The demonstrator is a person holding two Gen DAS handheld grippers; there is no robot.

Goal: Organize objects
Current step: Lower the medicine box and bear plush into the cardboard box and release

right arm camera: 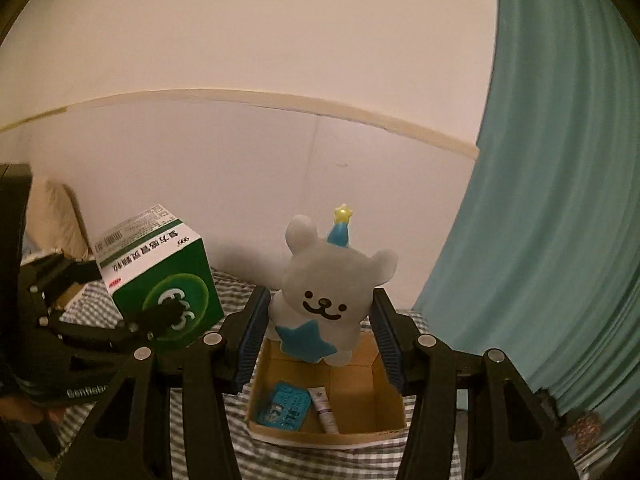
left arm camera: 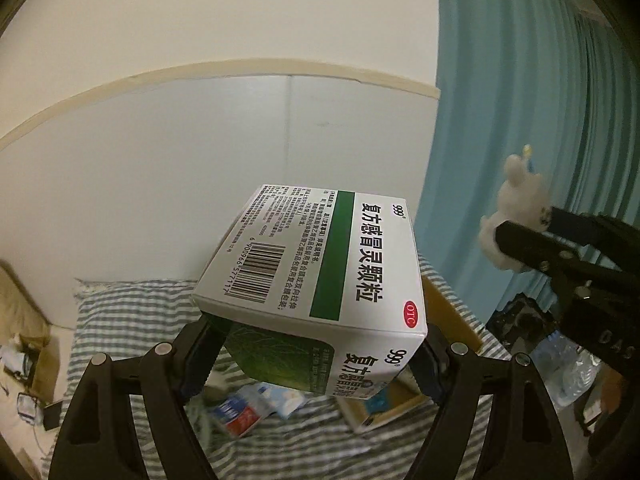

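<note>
The left gripper (left arm camera: 316,344) has its jaws pinching a rigid, sharp-cornered green-and-white medicine box (left arm camera: 316,276), lifted clear above the bed (left arm camera: 120,320) with its gray-and-white striped sheet. Loose flat packets (left arm camera: 256,404) lie on the sheet beneath it. To the right, an open, straight-walled cardboard box (right arm camera: 360,400) sits on the bed, holding a teal blister pack (right arm camera: 284,406) and a small tube (right arm camera: 324,408), with bare floor beside them. Above it, the right gripper's (right arm camera: 320,320) jaws clamp a soft, rounded white bear toy (right arm camera: 328,292) with a blue star. A ribbed teal curtain (right arm camera: 560,200) hangs close at right.
</note>
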